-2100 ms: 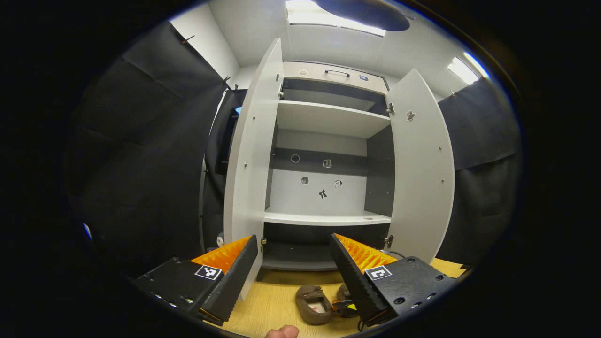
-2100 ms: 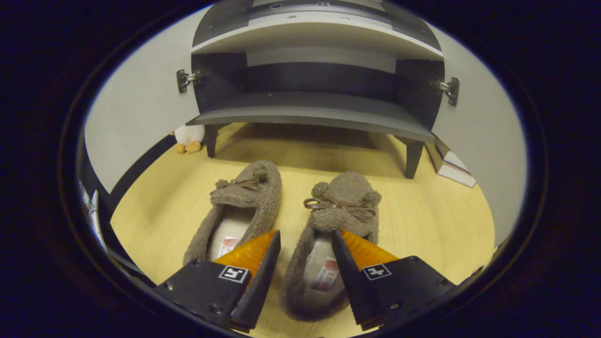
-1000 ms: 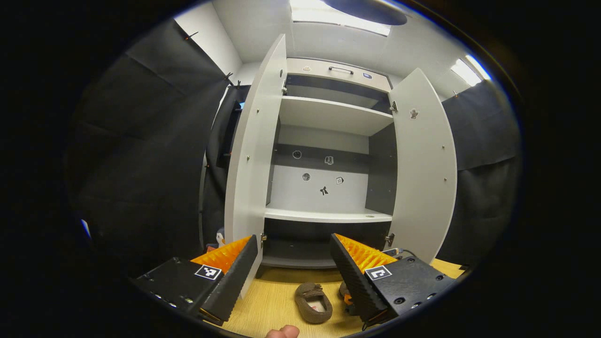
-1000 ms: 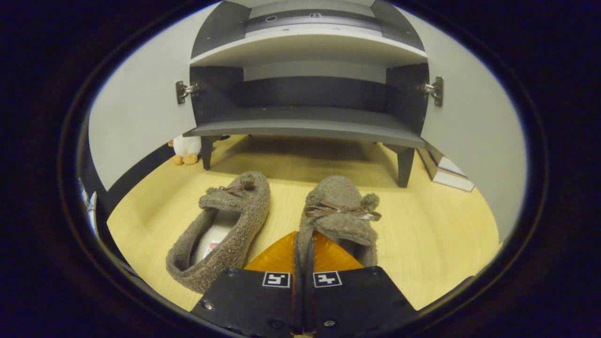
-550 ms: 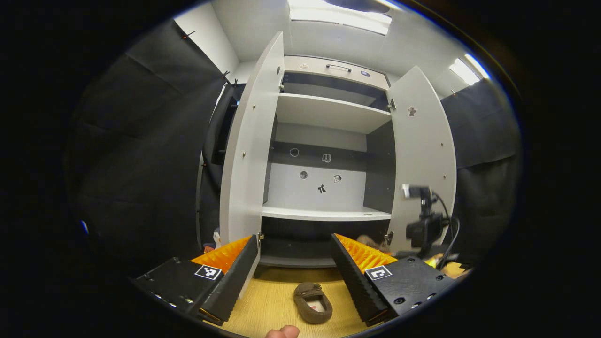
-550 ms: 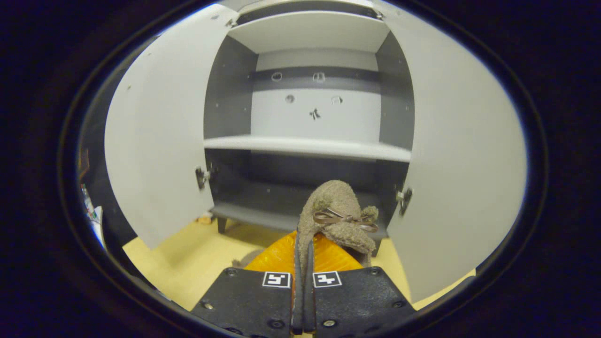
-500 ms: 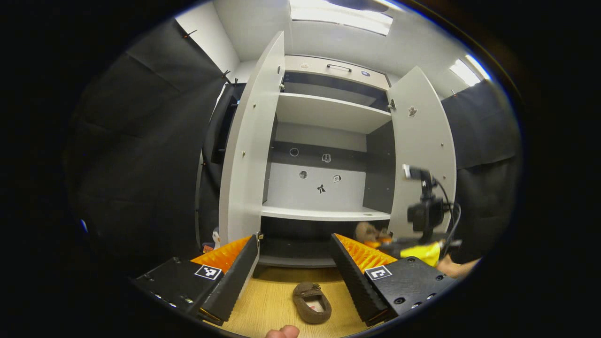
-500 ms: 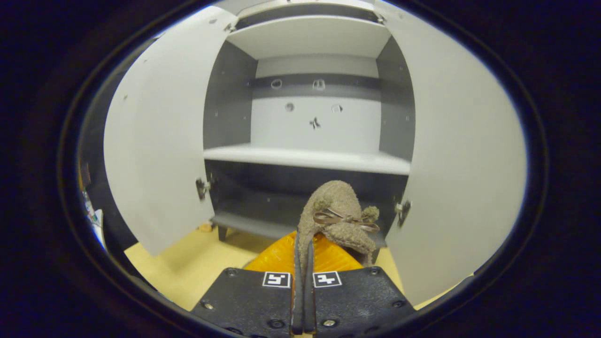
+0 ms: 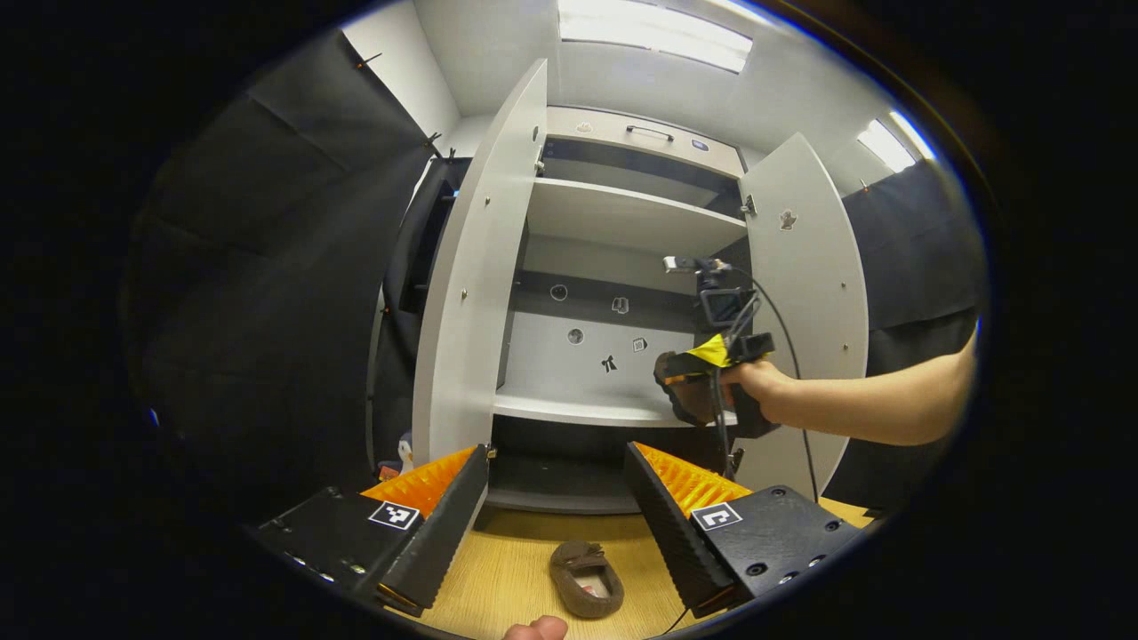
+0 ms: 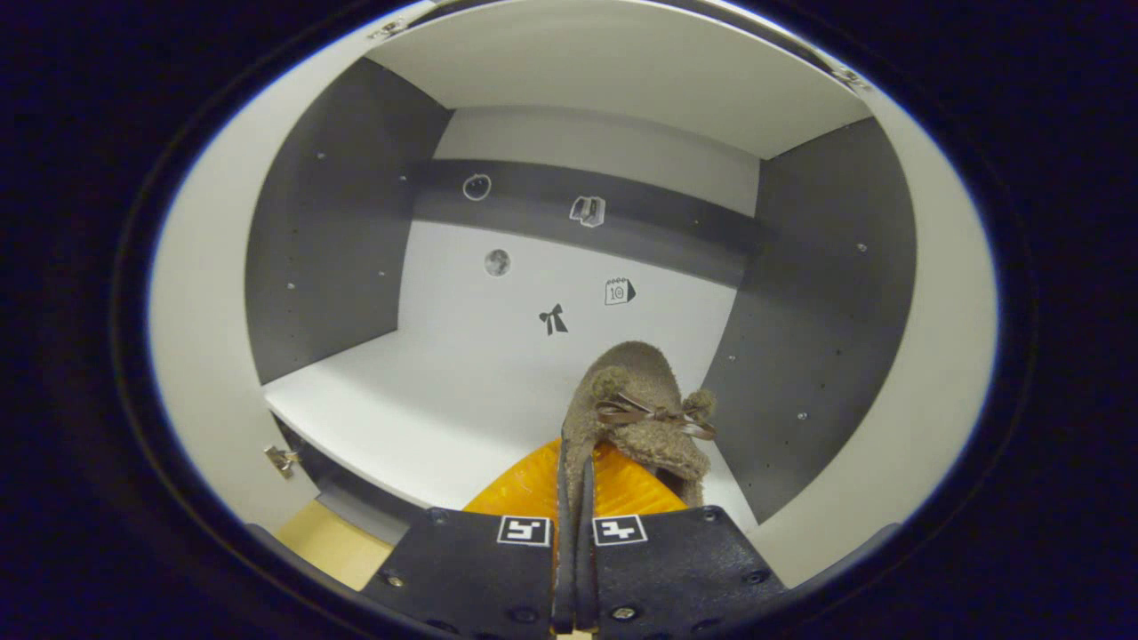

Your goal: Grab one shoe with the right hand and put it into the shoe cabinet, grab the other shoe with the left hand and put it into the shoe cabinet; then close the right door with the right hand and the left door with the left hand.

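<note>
The right hand-held gripper (image 10: 573, 498) was clamped on a fuzzy brown slipper (image 10: 638, 404) above the white cabinet shelf (image 10: 427, 400). The left hand-held gripper (image 9: 556, 507) stood apart, the second brown slipper (image 9: 585, 580) on the wooden floor (image 9: 507, 587) below it.

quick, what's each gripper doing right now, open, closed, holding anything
Left gripper: open, empty.
Right gripper: closed on a slipper, over the cabinet shelf.
</note>
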Motion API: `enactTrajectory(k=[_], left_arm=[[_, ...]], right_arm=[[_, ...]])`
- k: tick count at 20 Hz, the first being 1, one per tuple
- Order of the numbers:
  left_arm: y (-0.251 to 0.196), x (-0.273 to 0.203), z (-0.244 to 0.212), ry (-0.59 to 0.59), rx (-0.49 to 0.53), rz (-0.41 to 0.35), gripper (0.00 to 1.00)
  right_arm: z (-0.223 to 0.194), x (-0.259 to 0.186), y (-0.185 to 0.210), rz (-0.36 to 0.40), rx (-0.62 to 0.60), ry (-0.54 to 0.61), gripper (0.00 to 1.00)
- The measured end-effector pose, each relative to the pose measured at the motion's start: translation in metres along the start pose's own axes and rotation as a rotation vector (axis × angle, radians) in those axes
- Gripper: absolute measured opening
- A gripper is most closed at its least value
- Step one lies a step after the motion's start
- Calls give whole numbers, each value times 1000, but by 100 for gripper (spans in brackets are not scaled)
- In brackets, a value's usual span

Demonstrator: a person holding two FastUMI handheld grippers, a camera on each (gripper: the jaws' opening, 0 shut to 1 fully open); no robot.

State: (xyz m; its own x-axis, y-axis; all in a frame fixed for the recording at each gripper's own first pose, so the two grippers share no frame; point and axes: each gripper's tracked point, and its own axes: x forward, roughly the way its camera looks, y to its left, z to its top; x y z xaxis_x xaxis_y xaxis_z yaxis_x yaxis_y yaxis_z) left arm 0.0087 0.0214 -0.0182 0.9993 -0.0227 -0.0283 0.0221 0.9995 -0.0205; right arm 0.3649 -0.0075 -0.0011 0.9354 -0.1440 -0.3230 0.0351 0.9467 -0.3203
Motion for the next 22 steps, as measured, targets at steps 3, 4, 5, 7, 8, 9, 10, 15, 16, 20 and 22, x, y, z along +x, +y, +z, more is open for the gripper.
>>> enactTrajectory(k=[3,4,5,7,8,9,10,15,16,20,22], left_arm=[[3,10,0,-5,11,1,95],[2,10,-1,-4,10,1,95],[2,10,-1,-1,8,-1,95],[1,10,-2,1,7,-5,95],[2,9,-2,-1,8,-3,95],[2,10,-1,-3,10,-1,95],[2,10,-2,-2,14,-3,95],[8,10,3,-16,24,9,95],[9,10,3,-17,23,15,95],[10,8,3,-19,18,17,95],[8,8,2,-19,23,11,95]], right_arm=[[-8,21,9,10,0,93,4],[-9,26,13,13,-3,105,5],[-13,29,17,16,-3,112,5],[-13,33,18,1,-6,108,5],[-14,33,18,0,-4,109,5],[-14,33,19,6,-6,114,6],[-14,33,19,9,-11,118,7],[-11,32,24,3,-36,143,41],[-10,26,29,21,-32,142,57],[2,-7,32,58,-75,85,65],[10,-28,31,65,-102,33,72]])
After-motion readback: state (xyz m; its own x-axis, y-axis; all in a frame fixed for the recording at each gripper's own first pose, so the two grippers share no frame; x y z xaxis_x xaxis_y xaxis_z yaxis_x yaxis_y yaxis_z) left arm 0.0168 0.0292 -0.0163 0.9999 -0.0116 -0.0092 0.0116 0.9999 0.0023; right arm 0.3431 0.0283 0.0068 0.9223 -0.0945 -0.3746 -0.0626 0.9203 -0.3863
